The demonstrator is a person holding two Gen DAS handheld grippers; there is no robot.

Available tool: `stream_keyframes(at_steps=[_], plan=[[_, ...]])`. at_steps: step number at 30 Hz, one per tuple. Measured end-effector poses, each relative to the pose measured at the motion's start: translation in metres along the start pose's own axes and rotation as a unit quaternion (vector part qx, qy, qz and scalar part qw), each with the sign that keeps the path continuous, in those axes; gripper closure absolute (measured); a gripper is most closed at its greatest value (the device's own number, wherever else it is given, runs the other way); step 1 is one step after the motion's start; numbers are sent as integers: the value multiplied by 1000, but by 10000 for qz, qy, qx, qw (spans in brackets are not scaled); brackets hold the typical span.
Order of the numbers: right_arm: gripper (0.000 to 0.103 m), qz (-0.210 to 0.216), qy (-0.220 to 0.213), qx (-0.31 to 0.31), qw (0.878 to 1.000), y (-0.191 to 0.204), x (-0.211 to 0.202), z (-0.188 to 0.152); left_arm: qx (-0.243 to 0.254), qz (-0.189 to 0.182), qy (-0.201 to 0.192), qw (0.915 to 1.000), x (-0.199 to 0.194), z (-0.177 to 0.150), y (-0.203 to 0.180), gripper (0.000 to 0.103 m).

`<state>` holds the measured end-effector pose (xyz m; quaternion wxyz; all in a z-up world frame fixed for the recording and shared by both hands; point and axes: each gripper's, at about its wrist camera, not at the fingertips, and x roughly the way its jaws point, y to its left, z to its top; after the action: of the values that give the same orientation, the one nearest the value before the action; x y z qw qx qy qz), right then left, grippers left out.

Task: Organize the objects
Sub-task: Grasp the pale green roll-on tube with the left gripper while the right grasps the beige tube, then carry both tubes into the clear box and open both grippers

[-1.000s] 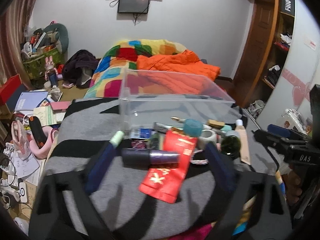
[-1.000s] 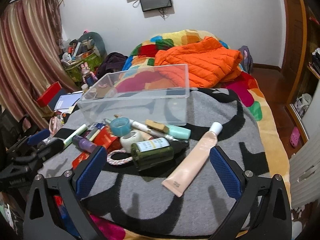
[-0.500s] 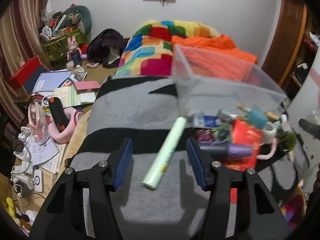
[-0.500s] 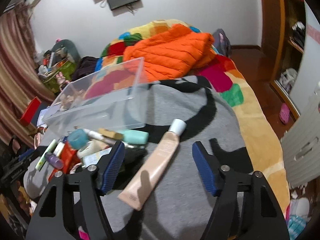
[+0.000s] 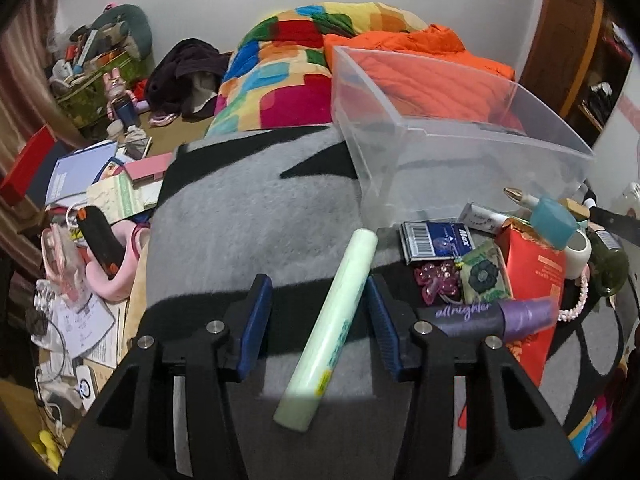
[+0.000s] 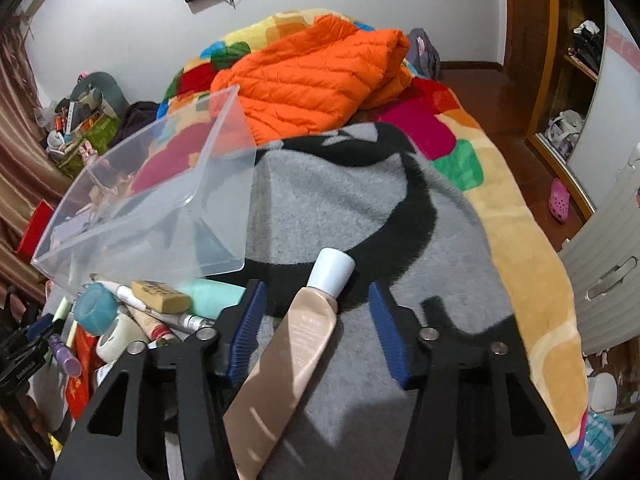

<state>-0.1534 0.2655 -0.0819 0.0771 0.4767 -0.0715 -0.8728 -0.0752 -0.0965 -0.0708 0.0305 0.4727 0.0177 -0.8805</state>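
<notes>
A pale green tube [image 5: 340,312] lies slantwise on the grey and black blanket [image 5: 240,216], between the fingers of my left gripper [image 5: 316,284]. The jaws are closing; the right pad is at the tube's side and the left pad stands clear of it. A beige tube with a white cap [image 6: 304,336] lies between the fingers of my right gripper [image 6: 315,287]. Those jaws are also closing, with gaps on both sides. A clear plastic bin [image 5: 460,152] [image 6: 140,216] stands empty on the blanket behind the pile.
A purple bottle [image 5: 492,316], a red packet [image 5: 536,272], a blue card pack [image 5: 436,240], a teal tape roll [image 6: 94,308] and a mint tube [image 6: 212,300] are heaped by the bin. An orange jacket [image 6: 316,76] lies behind. Floor clutter [image 5: 88,216] is left of the bed.
Both grippers dropped toward the blanket and narrowed their jaws. The left one swung from the pile to straddle the green tube. The right one came over the beige tube.
</notes>
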Motion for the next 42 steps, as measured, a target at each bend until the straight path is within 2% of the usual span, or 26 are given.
stream_keyframes(at_steps=[2, 5, 7, 15, 29, 36, 42], plan=[[69, -165, -22, -121, 9998, 4, 3, -2, 57, -60, 29, 10000, 2, 3, -1, 61], [80, -213, -64, -194, 9996, 7, 1, -6, 203, -73, -13, 9998, 2, 3, -5, 85], [82, -181, -84, -150, 9997, 5, -1, -7, 261, -36, -68, 9996, 0, 0, -7, 88], [85, -64, -349, -18, 9994, -1, -27, -7, -15, -105, -259, 9996, -21, -11, -1, 88], [85, 562, -1229, -274, 9904, 27, -94, 30, -357, -377, -1256, 9907, -88, 26, -3, 88], [85, 816, -1425, -444, 9854, 56, -99, 60, -236, -429, -1535, 9869, -101, 55, -18, 88], [85, 965, -1320, -594, 9847, 86, -83, 86, -63, -510, -1482, 9876, -93, 81, -35, 88]])
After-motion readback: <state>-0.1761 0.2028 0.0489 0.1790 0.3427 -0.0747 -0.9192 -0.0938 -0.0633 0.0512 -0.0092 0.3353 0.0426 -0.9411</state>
